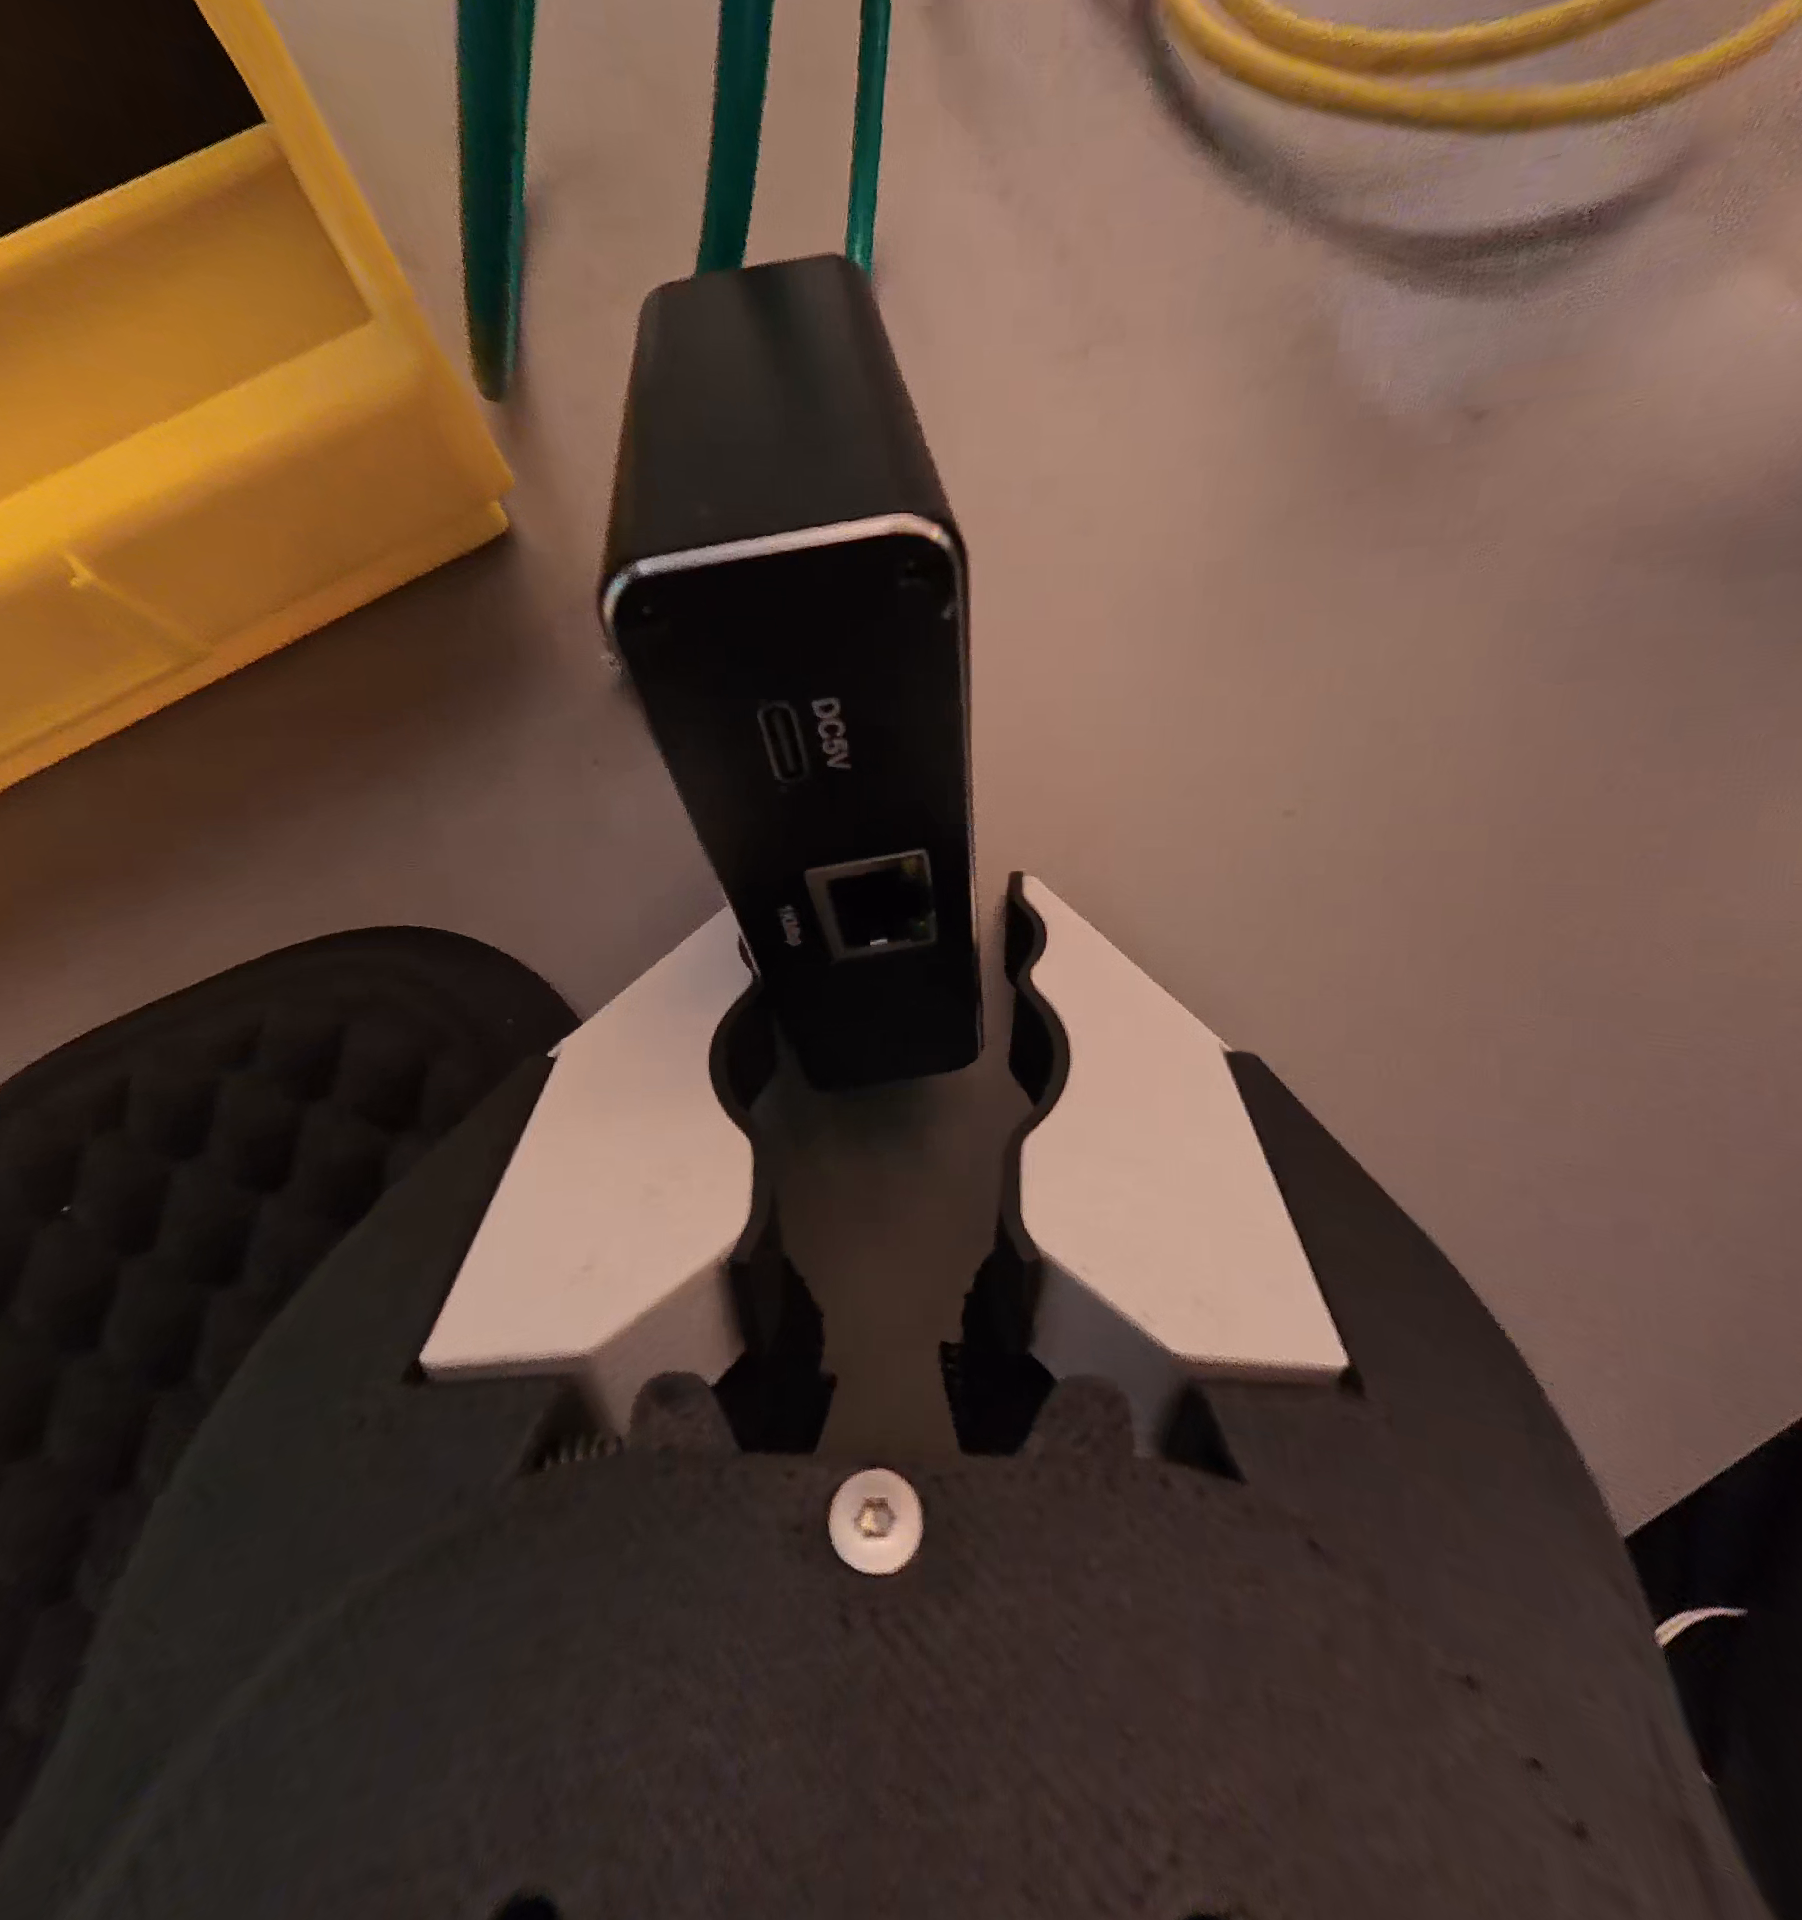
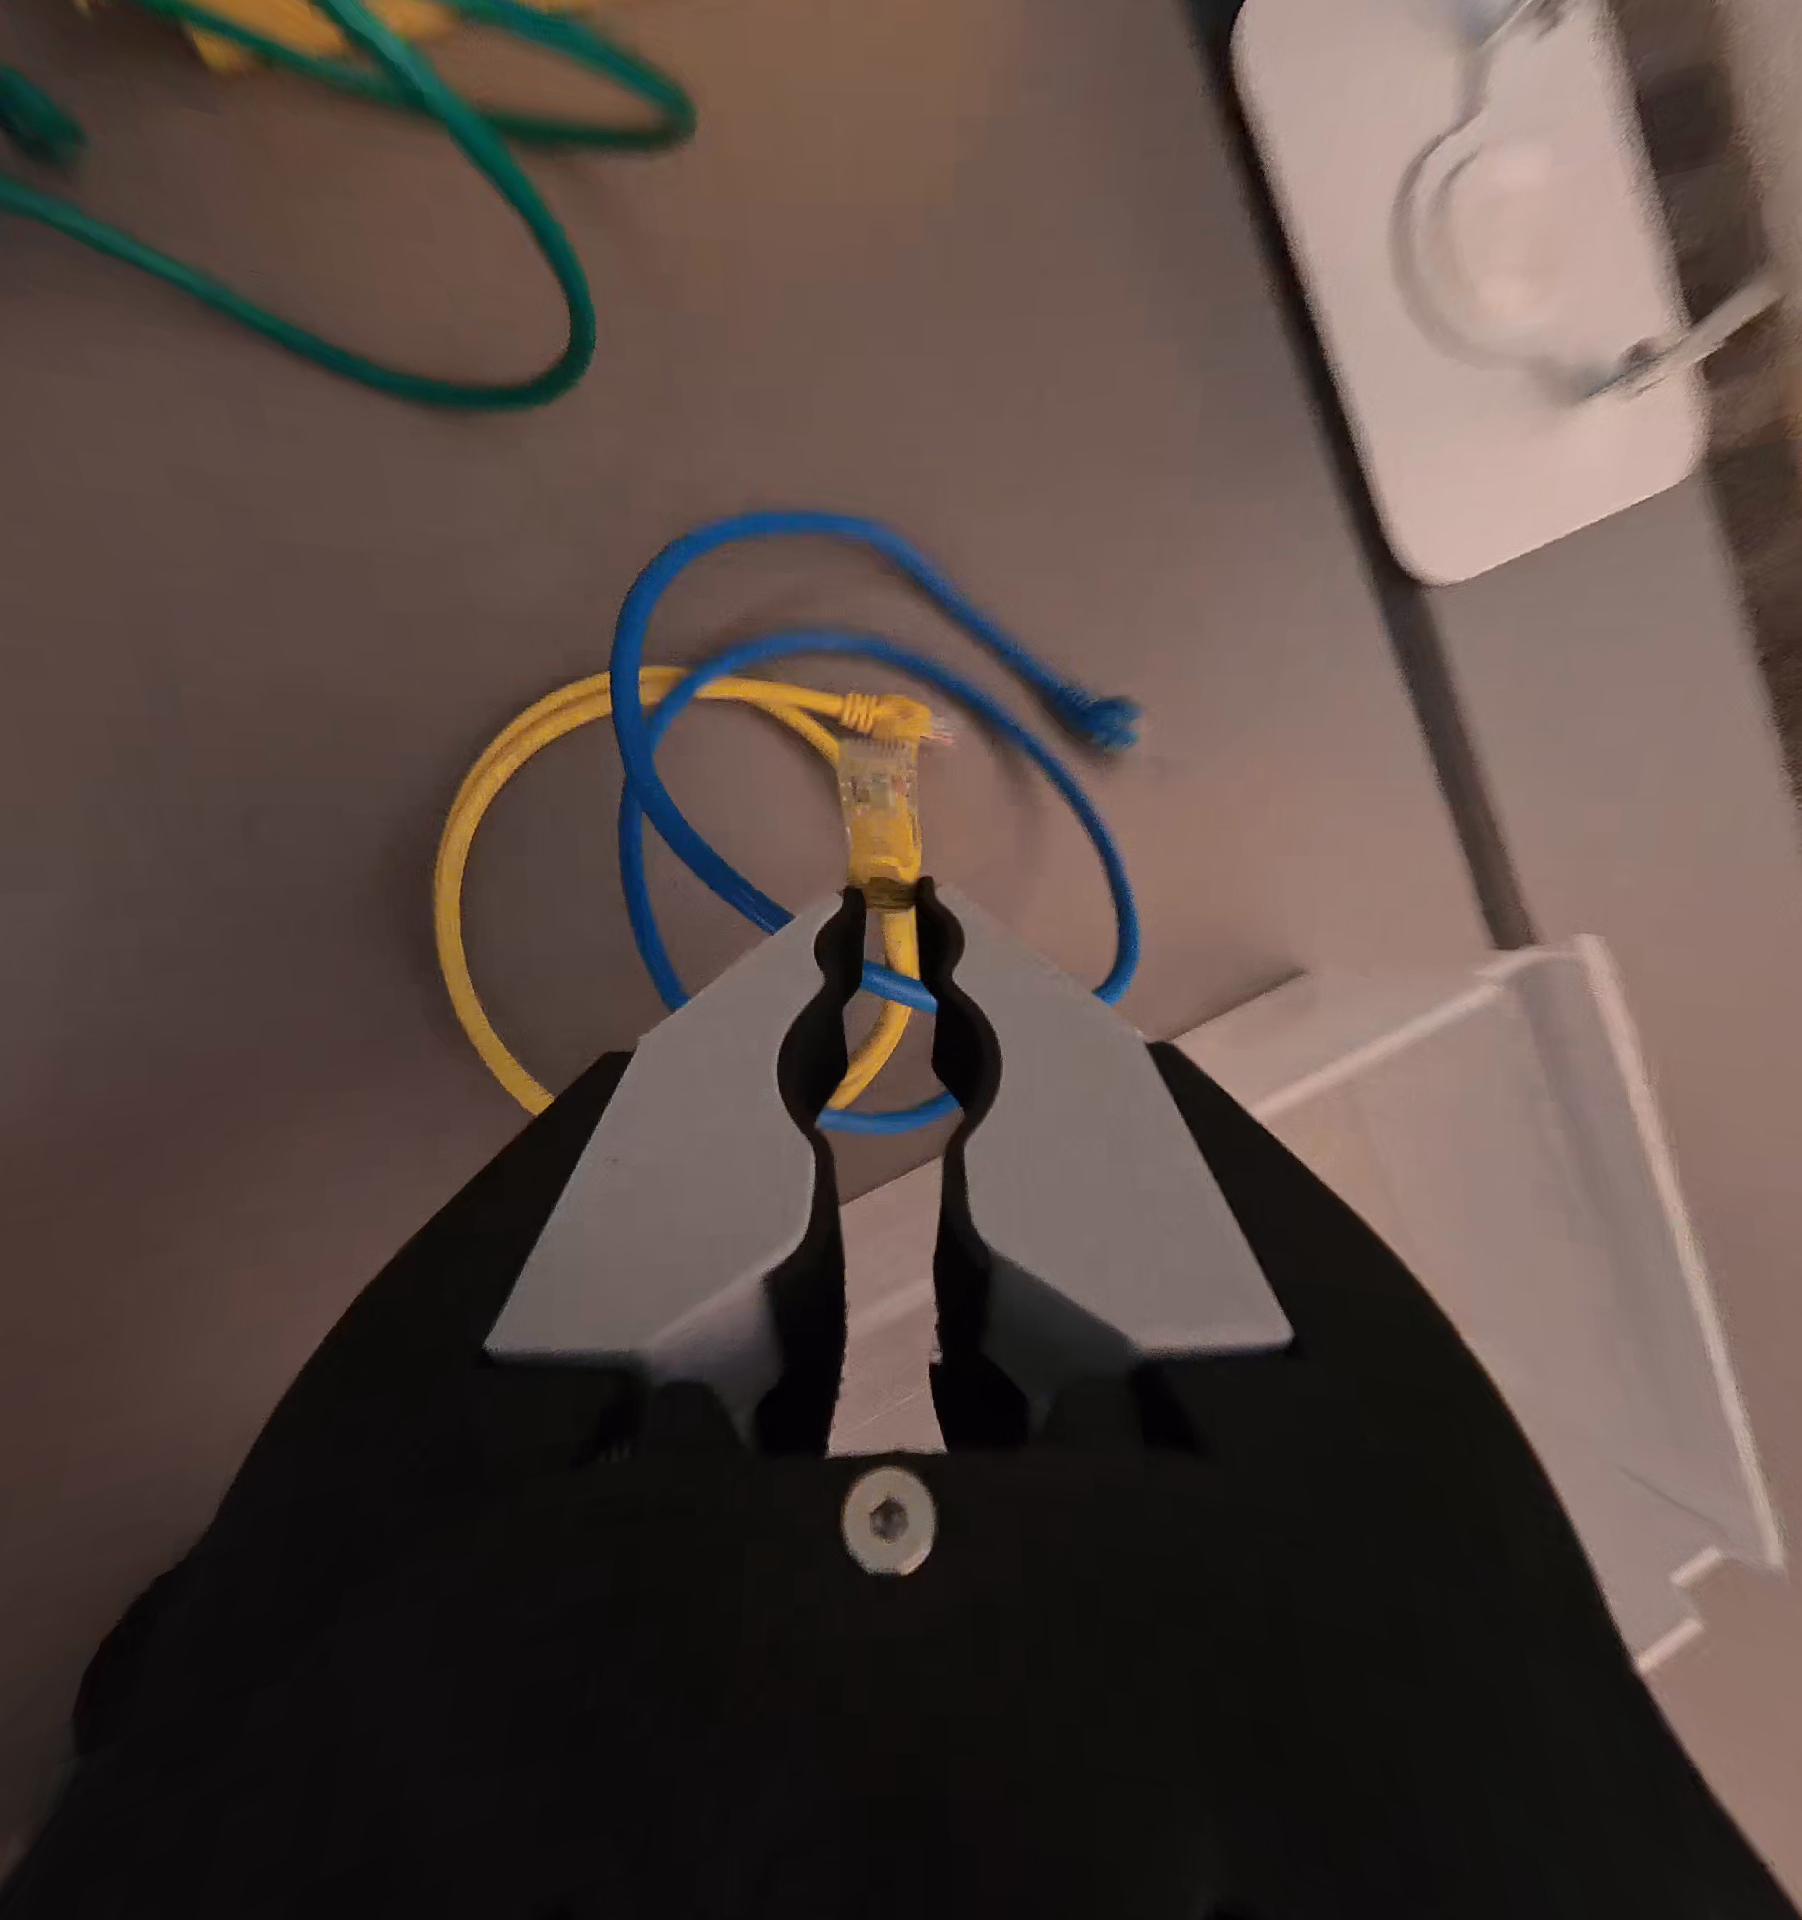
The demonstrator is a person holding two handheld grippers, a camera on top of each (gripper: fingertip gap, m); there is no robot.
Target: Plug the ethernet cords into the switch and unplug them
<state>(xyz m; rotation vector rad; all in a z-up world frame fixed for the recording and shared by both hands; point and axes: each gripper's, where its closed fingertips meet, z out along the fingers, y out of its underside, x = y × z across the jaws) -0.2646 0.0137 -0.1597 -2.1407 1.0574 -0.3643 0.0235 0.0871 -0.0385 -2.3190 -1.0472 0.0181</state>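
the left hand-held gripper pinches the near end of the black switch, holding it on its narrow side over the grey worktop (one port on the near face is empty). green cords run into its far end, beside a yellow bin. the right hand-held gripper is pressed together on a yellow cord just behind its clear plug, above a loose blue cord and more green cord lying on the worktop.
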